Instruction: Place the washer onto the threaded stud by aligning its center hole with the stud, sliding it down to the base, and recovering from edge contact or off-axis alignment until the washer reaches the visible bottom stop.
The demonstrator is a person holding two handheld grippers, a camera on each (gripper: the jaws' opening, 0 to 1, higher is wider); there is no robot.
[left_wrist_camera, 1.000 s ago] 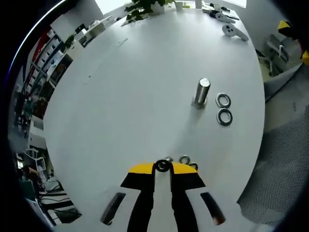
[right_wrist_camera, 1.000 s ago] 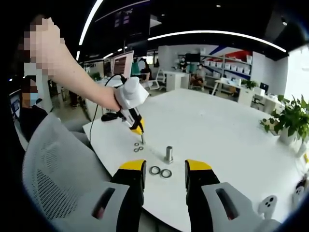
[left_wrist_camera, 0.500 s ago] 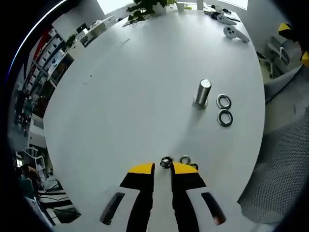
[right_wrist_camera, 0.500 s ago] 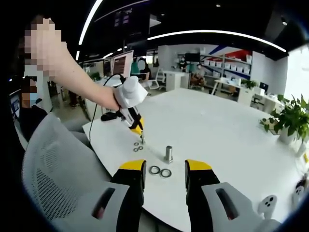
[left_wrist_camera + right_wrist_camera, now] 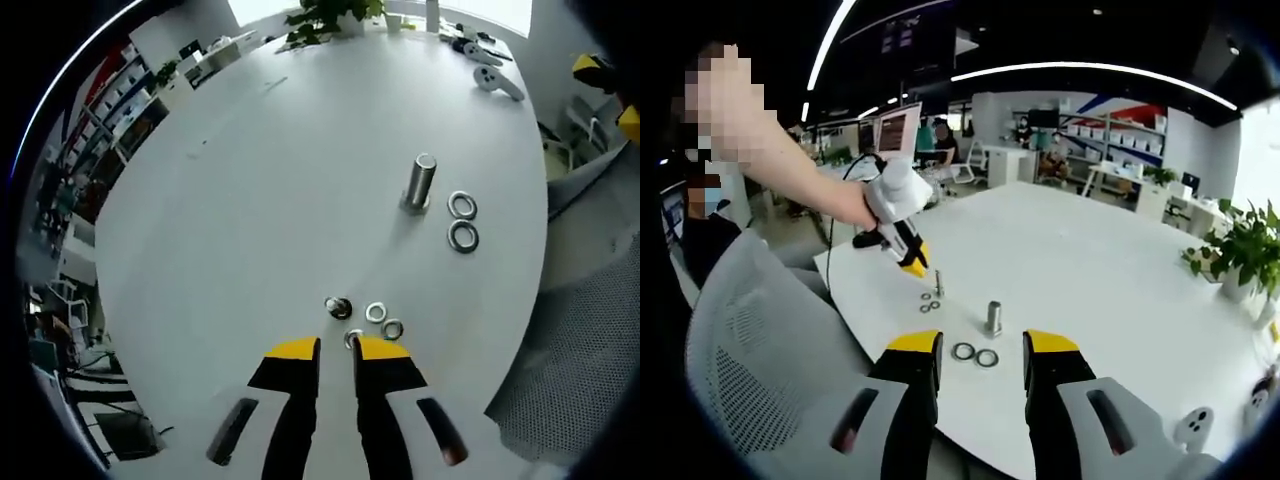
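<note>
A tall metal stud (image 5: 421, 182) (image 5: 994, 317) stands upright on the white table (image 5: 270, 180), with two large washers (image 5: 462, 220) (image 5: 974, 354) lying flat beside it. Closer in, a short thin stud (image 5: 338, 305) (image 5: 939, 285) stands with a dark washer around it, and small loose washers (image 5: 384, 320) (image 5: 928, 301) lie next to it. My left gripper (image 5: 337, 348) (image 5: 912, 268) hovers just short of that small stud, jaws a narrow gap apart with nothing between them; one small washer (image 5: 352, 338) lies at their tips. My right gripper (image 5: 983, 345) stands wide open above the table's near edge.
A grey mesh chair (image 5: 750, 340) (image 5: 590, 330) sits at the table's edge. A potted plant (image 5: 325, 15) (image 5: 1235, 245) and white handheld controllers (image 5: 490, 80) rest at the far end. A person's arm (image 5: 800, 170) holds the left gripper. Desks and people fill the office behind.
The left gripper has let go of the small washer and drawn back from the short stud; the washer now sits around that stud. The right gripper has not moved.
</note>
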